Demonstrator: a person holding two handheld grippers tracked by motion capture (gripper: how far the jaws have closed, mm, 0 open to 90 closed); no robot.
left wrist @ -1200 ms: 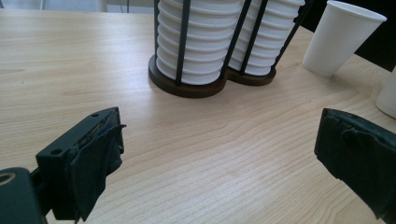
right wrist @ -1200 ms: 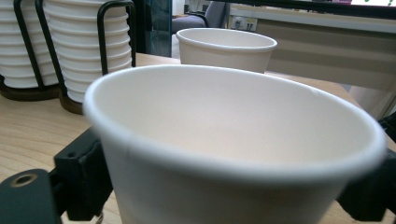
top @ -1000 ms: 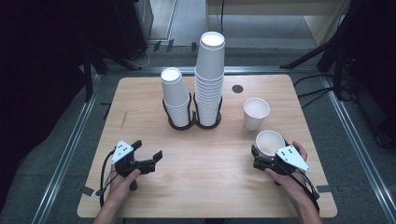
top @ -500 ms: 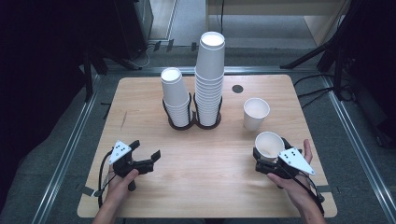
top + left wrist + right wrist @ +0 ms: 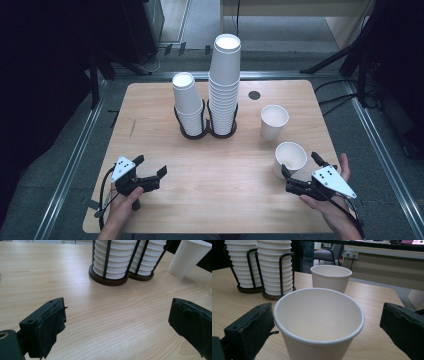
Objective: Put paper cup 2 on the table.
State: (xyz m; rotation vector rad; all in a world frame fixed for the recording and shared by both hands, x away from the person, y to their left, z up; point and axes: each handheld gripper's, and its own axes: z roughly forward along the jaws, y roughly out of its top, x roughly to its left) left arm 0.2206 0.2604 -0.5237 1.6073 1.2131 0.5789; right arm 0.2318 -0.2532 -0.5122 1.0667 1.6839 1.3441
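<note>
Two stacks of white paper cups stand in a black wire holder [image 5: 207,131] at mid-table: a short stack [image 5: 186,102] and a tall stack [image 5: 224,80]. One loose cup [image 5: 274,121] stands upright to their right. A second loose cup [image 5: 290,159] stands nearer, just ahead of my right gripper [image 5: 301,165]. In the right gripper view that cup [image 5: 319,315] sits between the wide-apart jaws of the right gripper [image 5: 327,322], with a gap on each side. My left gripper [image 5: 151,166] rests open at the near left, and in its own view the left gripper [image 5: 120,315] has only bare wood between its jaws.
The wooden table [image 5: 225,200] has a small dark round spot [image 5: 254,95] near its far right. Metal rails and dark floor run along both sides. In the left gripper view the holder [image 5: 107,281] is ahead and a loose cup [image 5: 187,257] at the upper right.
My right gripper has drawn back a little toward the near right corner, and the nearer cup now stands slightly closer to the front. The left gripper has stayed put.
</note>
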